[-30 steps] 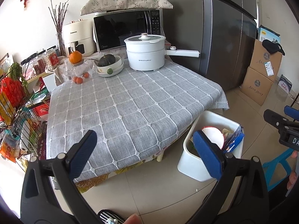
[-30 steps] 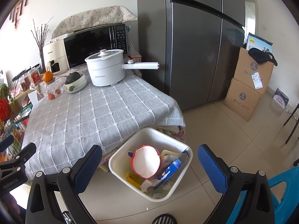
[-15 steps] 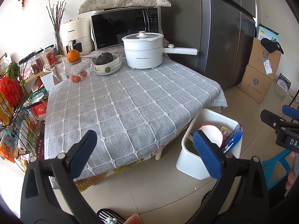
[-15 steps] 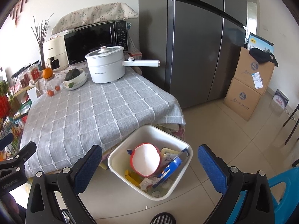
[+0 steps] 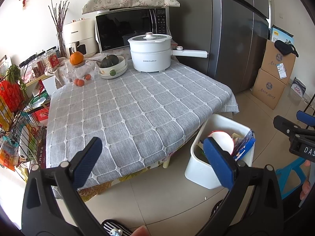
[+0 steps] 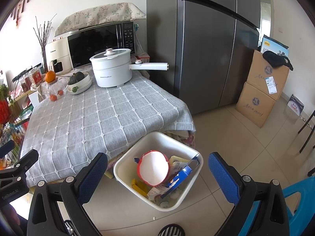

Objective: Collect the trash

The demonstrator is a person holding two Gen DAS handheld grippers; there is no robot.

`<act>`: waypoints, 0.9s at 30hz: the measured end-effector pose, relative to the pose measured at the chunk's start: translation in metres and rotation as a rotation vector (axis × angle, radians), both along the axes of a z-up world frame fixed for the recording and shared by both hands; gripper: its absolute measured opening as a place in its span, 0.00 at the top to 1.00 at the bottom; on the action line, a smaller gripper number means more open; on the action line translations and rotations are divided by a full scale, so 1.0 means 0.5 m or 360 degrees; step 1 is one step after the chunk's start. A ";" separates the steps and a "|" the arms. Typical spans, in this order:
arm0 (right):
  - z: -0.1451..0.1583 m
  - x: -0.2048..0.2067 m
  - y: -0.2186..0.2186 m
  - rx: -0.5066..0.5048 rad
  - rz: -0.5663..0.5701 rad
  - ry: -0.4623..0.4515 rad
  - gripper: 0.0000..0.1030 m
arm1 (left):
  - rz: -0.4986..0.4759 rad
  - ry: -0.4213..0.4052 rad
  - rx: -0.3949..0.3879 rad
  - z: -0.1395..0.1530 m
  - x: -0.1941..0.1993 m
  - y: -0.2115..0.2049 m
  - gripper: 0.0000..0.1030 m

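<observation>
A white trash bin stands on the floor by the table's near right corner; it also shows in the left wrist view. It holds a red-rimmed white paper bowl, a blue carton, yellow wrappers and other scraps. My left gripper is open and empty, held above the table's front edge. My right gripper is open and empty, above the bin.
The table has a grey checked cloth. At its back stand a white electric pot, a bowl with a squash, a jar with oranges and a microwave. A fridge, cardboard boxes, a blue stool and a wire rack surround it.
Both grippers have drawn back slightly from the table and bin. Both stay open and empty.
</observation>
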State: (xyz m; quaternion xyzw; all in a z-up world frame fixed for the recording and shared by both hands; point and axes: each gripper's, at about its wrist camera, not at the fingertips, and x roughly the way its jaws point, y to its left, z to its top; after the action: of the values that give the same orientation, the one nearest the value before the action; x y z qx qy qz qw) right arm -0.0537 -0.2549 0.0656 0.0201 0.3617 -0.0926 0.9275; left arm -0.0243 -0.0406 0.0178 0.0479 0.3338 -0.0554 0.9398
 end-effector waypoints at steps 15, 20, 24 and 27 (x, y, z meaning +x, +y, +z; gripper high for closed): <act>0.000 0.001 0.001 0.0000 0.0000 -0.0002 0.00 | 0.0002 0.0009 -0.0009 -0.001 -0.002 -0.001 0.01; -0.001 0.000 0.002 -0.0001 0.0001 -0.0001 0.00 | 0.0001 0.0010 -0.0009 -0.001 -0.003 -0.002 0.01; -0.001 0.000 0.002 -0.0001 0.0001 -0.0001 0.00 | 0.0003 0.0010 -0.0010 -0.001 -0.003 -0.002 0.01; -0.001 0.000 0.002 -0.0001 0.0001 -0.0001 0.00 | 0.0003 0.0010 -0.0009 -0.001 -0.002 -0.003 0.01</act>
State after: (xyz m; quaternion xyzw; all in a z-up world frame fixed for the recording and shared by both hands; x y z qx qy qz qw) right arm -0.0536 -0.2538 0.0651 0.0197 0.3613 -0.0924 0.9276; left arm -0.0255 -0.0419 0.0171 0.0448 0.3366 -0.0555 0.9389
